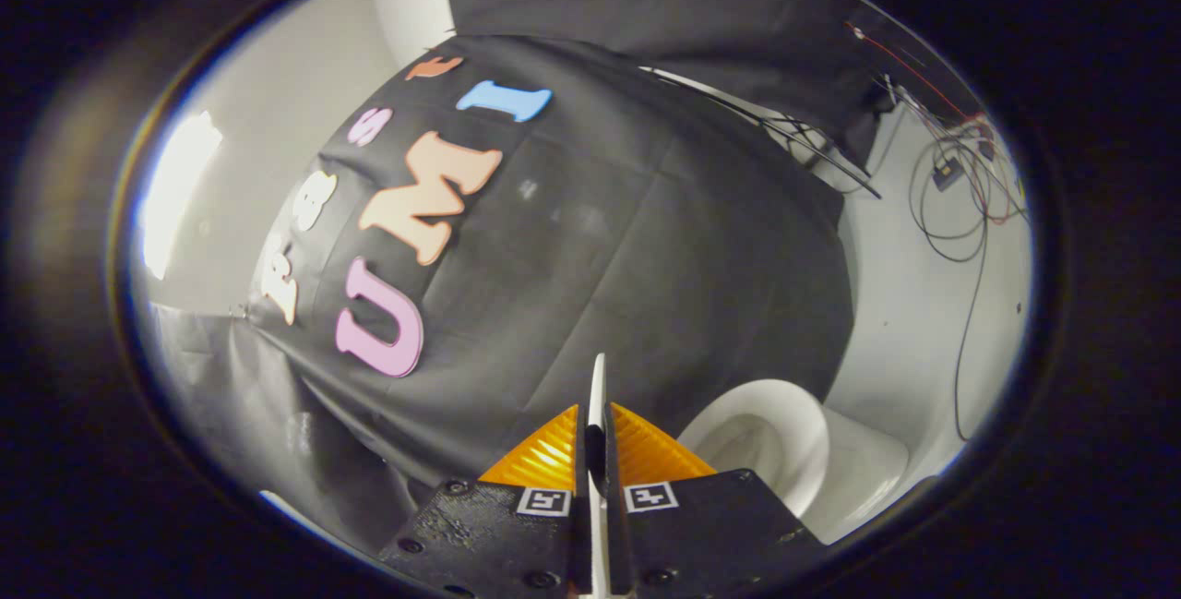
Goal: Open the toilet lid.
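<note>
Your fingers are pinching the lid edge-on, raised well above the toilet bowl; you're mostly done.

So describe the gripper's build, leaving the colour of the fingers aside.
The gripper has two ribbed, wedge-shaped fingers on a black textured body with dark screws. Each side carries a small square black-and-white marker. The fingers press on the thin white toilet lid.
</note>
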Demonstrator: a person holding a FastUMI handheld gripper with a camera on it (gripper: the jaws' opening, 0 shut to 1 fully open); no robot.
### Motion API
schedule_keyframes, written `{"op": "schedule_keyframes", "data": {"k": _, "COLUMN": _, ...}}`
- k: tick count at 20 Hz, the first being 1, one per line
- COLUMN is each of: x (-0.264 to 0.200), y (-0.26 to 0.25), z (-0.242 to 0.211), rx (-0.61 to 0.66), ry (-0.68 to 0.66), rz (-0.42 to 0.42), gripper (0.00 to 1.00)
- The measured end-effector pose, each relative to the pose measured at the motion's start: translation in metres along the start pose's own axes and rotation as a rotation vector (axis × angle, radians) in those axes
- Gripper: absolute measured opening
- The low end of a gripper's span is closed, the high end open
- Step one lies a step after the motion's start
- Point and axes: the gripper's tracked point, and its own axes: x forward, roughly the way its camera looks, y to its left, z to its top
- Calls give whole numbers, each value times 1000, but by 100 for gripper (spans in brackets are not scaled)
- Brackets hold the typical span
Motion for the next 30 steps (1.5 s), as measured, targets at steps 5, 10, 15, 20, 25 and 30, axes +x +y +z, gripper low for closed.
{"op": "schedule_keyframes", "data": {"k": 5, "x": 4, "y": 56, "z": -11, "rx": -165, "ry": 42, "rz": -1, "gripper": 8}}
{"op": "schedule_keyframes", "data": {"k": 10, "x": 6, "y": 95, "z": -23, "rx": -284, "ry": 81, "rz": 19, "gripper": 8}}
{"op": "schedule_keyframes", "data": {"k": 15, "x": 7, "y": 129, "z": -37, "rx": -337, "ry": 80, "rz": 58, "gripper": 8}}
{"op": "schedule_keyframes", "data": {"k": 20, "x": 9, "y": 159, "z": -55, "rx": -442, "ry": 121, "rz": 69, "gripper": 8}}
{"op": "schedule_keyframes", "data": {"k": 25, "x": 13, "y": 192, "z": -78, "rx": -534, "ry": 166, "rz": 86, "gripper": 8}}
{"op": "schedule_keyframes", "data": {"k": 30, "x": 13, "y": 224, "z": -107, "rx": -619, "ry": 200, "rz": 116, "gripper": 8}}
